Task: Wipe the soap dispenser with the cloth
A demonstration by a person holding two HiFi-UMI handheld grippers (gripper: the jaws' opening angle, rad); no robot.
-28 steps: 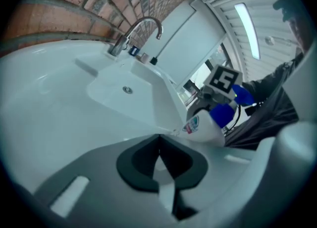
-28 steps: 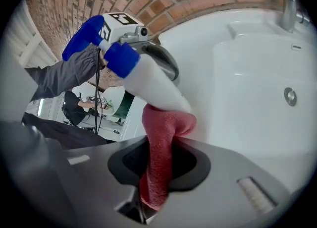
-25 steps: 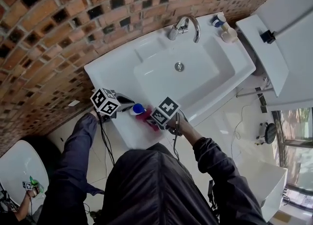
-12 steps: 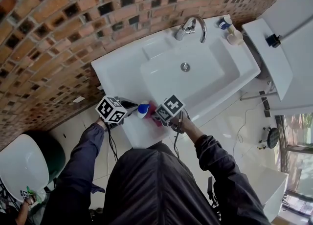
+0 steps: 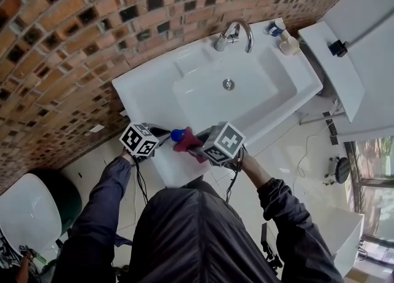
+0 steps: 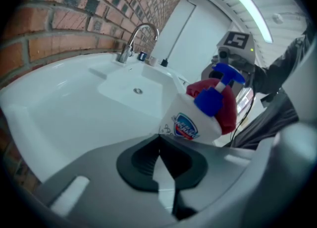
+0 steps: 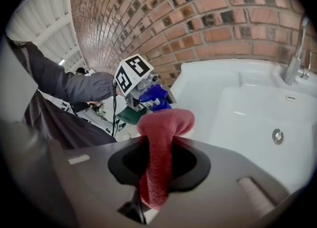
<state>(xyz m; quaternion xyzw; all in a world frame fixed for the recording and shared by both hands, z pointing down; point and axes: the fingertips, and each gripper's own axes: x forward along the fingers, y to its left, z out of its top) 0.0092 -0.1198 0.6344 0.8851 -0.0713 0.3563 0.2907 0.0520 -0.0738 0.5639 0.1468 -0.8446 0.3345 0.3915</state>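
Left gripper (image 6: 161, 148) clamps the soap dispenser (image 6: 191, 123) while the right gripper (image 7: 152, 175) pinches the red cloth (image 7: 159, 140), both at the near-left corner of the white sink (image 5: 278, 86).
In the left gripper view the jaws close on the base of the white bottle, which leans away towards the sink's near edge, its blue pump head on top. The cloth bunches against the bottle's far side, just behind the pump head. In the right gripper view the jaws squeeze a folded strip of cloth whose rounded end pokes out ahead of them. A chrome faucet (image 5: 234, 34) stands at the sink's far rim, and two small bottles (image 5: 282, 37) sit on its far-right corner.
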